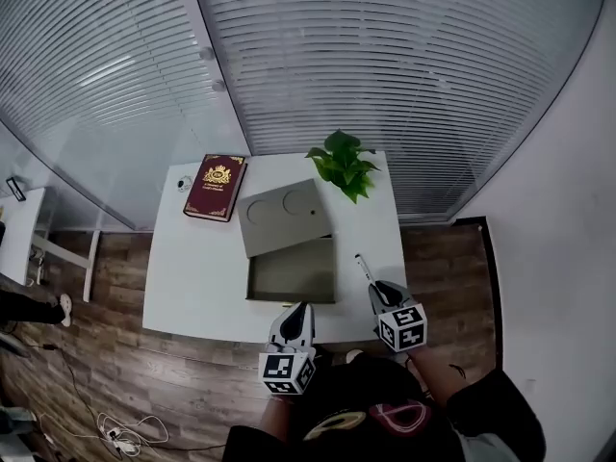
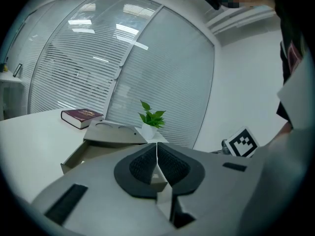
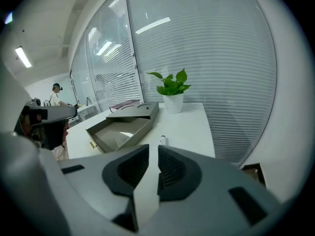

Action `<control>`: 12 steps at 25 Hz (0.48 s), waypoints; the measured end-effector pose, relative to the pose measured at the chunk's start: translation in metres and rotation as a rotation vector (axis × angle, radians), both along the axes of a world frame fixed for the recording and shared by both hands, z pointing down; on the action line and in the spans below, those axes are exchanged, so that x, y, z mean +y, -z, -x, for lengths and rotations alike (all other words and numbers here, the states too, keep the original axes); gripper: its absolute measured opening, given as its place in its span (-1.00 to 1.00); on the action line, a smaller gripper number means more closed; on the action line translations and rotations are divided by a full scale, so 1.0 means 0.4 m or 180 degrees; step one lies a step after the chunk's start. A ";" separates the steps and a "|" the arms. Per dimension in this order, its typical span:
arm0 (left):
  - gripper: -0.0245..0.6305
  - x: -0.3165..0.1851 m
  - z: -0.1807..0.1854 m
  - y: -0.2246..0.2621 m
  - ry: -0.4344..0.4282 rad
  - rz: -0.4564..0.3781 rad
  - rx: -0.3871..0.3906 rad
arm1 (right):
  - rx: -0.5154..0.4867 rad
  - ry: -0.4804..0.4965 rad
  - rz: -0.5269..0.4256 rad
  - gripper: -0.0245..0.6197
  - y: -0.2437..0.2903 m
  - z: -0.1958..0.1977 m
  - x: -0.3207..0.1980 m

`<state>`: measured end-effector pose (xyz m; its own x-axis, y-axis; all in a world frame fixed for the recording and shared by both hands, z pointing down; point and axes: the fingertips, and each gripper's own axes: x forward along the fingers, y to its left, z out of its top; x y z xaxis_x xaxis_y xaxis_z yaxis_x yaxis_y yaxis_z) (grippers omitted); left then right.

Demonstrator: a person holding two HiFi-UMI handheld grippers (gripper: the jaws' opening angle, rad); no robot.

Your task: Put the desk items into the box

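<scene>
Nearest the person, the left gripper (image 2: 157, 147) hangs at the desk's front edge with its jaws pressed together and nothing between them, so it cannot help steady anything as it stands. The right gripper (image 3: 153, 147) has its jaws a narrow slit apart and empty, pointing at the white pen (image 3: 162, 140), which lies on the white desk (image 1: 192, 277) just ahead of it, to the right of the open gray box (image 1: 252, 282). That gap looks too tight for the pen: driven forward like this, the tips would likely push it along the desk or roll it toward the right edge and onto the floor. A grab from the end could also pivot it out of the pads. Beyond, the box lid (image 1: 284, 217) rests askew over the far rim, leaving only part of the opening free, so a carelessly dropped pen could strike it. Farther back, the red book (image 1: 216, 187) lies well apart at the left, and the potted plant (image 1: 344, 166) could tip if brushed.
</scene>
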<state>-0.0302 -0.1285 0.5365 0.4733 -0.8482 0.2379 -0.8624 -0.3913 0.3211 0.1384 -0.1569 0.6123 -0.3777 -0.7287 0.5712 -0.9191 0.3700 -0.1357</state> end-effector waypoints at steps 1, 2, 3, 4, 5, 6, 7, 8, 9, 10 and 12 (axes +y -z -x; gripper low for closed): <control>-0.86 -0.004 0.012 0.000 -0.0019 0.0000 -0.0006 | 0.0029 -0.0027 0.0019 -0.76 -0.004 0.002 -0.005; -0.86 -0.009 0.024 0.001 -0.0032 -0.0004 -0.0010 | 0.0073 -0.0040 0.0032 -0.74 -0.009 0.005 -0.011; -0.86 -0.014 0.035 0.001 -0.0042 -0.0010 -0.0015 | 0.0130 -0.0043 0.0046 -0.73 -0.015 0.008 -0.017; -0.86 -0.018 0.046 0.000 -0.0051 -0.0014 -0.0022 | 0.0193 -0.0047 0.0065 -0.70 -0.023 0.010 -0.023; -0.86 -0.020 0.057 -0.001 -0.0060 -0.0015 -0.0033 | 0.0246 -0.0062 0.0093 -0.67 -0.032 0.011 -0.027; -0.86 -0.020 0.068 -0.003 -0.0071 -0.0011 -0.0045 | 0.0281 -0.0093 0.0124 -0.64 -0.041 0.010 -0.031; -0.86 -0.018 0.079 -0.006 -0.0083 -0.0005 -0.0055 | 0.0300 -0.0139 0.0152 -0.64 -0.049 0.008 -0.035; -0.86 -0.018 0.090 -0.010 -0.0095 0.0003 -0.0062 | 0.0315 -0.0189 0.0173 -0.64 -0.055 0.005 -0.039; -0.86 -0.018 0.102 -0.013 -0.0106 0.0011 -0.0065 | 0.0338 -0.0230 0.0183 -0.64 -0.059 0.003 -0.045; -0.86 -0.018 0.114 -0.016 -0.0112 0.0019 -0.0067 | 0.0376 -0.0258 0.0186 -0.64 -0.063 0.002 -0.050; -0.86 -0.020 0.138 -0.019 -0.0110 0.0028 -0.0068 | 0.0471 -0.0282 0.0195 -0.64 -0.069 0.001 -0.059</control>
<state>-0.0853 -0.1365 0.5442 0.4972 -0.8291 0.2556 -0.8551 -0.4183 0.3064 0.1379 -0.1806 0.6401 -0.2221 -0.7175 0.6602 -0.9593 0.2820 -0.0162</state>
